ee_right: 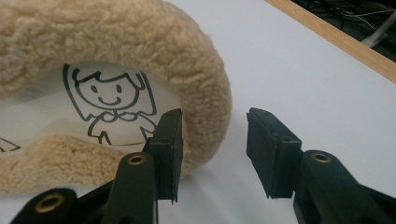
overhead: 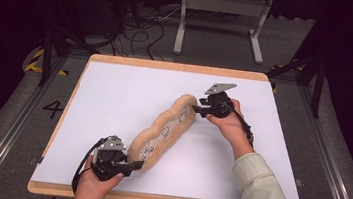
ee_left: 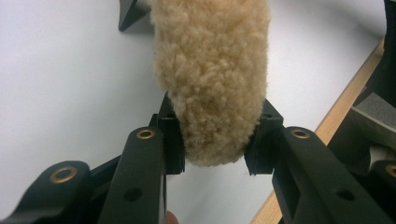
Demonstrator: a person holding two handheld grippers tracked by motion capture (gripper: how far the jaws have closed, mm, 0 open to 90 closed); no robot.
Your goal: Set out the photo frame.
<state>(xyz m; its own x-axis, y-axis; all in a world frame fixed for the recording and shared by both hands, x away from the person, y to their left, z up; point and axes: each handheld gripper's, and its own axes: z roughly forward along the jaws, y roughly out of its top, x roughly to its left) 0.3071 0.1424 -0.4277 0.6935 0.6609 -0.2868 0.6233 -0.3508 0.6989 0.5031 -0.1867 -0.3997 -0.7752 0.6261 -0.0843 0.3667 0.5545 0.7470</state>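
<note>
i'm working a long tan fleece cushion with scalloped edges and a white printed middle panel [overhead: 165,128], which lies diagonally across the white table top [overhead: 113,102], its near end by my left side and its far end toward the right. it looks light, soft and floppy to me; i judge it would sag and fold if lifted from one end, so holding both ends is the sensible way. the fleece rim should give the pads plenty of bite, and nothing about it seems fragile. the smooth panel with the little cartoon figure [ee_right: 112,100] looks the slicker part, so i'd stay on the fluffy border.

my left gripper [ee_left: 215,144] is clenched on the near tip of the cushion: in the left gripper view the fleece bulges between both pads and is pinched in. that hand sits low at the table's near edge, the gripper pointing along the cushion.

my right gripper [ee_right: 212,154] is released; its jaws stand apart at the far end, one pad against the fleece rim, the other over bare table. in the high view the right forearm reaches in from the lower right, wrist bent so the gripper [overhead: 203,106] points left at the cushion's end.
</note>
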